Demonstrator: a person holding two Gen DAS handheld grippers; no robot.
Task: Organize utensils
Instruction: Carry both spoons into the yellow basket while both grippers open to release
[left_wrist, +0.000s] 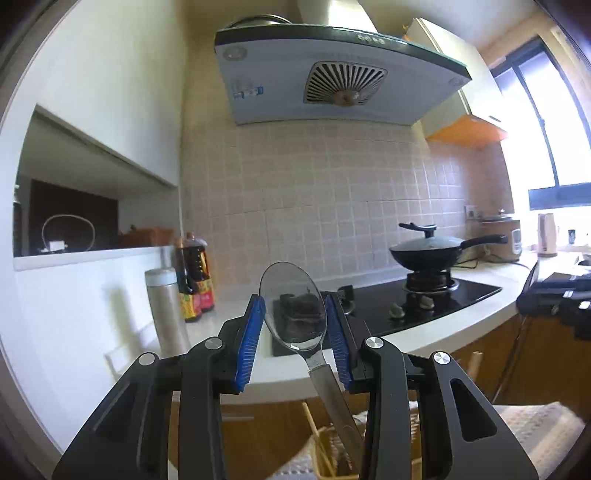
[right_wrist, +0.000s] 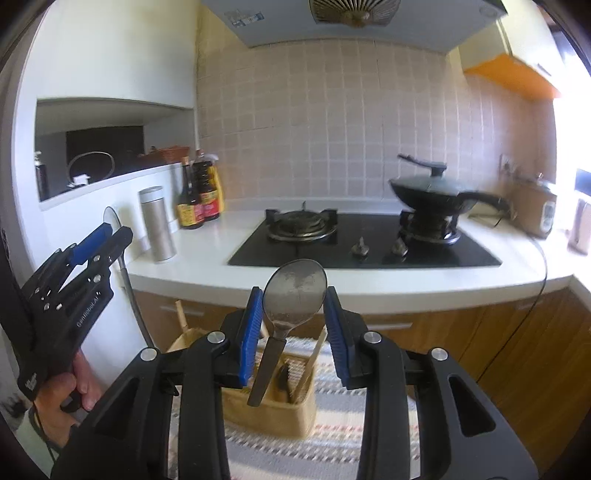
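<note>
My left gripper (left_wrist: 294, 314) is shut on a shiny metal spoon (left_wrist: 291, 295). Its bowl stands upright between the blue pads (left_wrist: 251, 332) and its handle slants down past them. My right gripper (right_wrist: 293, 299) is shut on a duller spoon (right_wrist: 295, 288), also bowl up with the handle hanging below. In the right wrist view the left gripper (right_wrist: 107, 229) shows at the left, held by a hand (right_wrist: 62, 398). A woven tan basket (right_wrist: 273, 410) with chopsticks and a dark utensil stands below both grippers on a striped mat (right_wrist: 332, 435). That same basket (left_wrist: 325, 454) appears at the bottom of the left wrist view.
Ahead runs a white counter (right_wrist: 369, 291) with a black gas hob (right_wrist: 369, 243). A lidded wok (right_wrist: 428, 192) sits on its right burner. A steel flask (right_wrist: 157, 225) and sauce bottles (right_wrist: 199, 199) stand at the left, a range hood (left_wrist: 332, 74) overhead. Wooden cabinets (right_wrist: 517, 350) are below.
</note>
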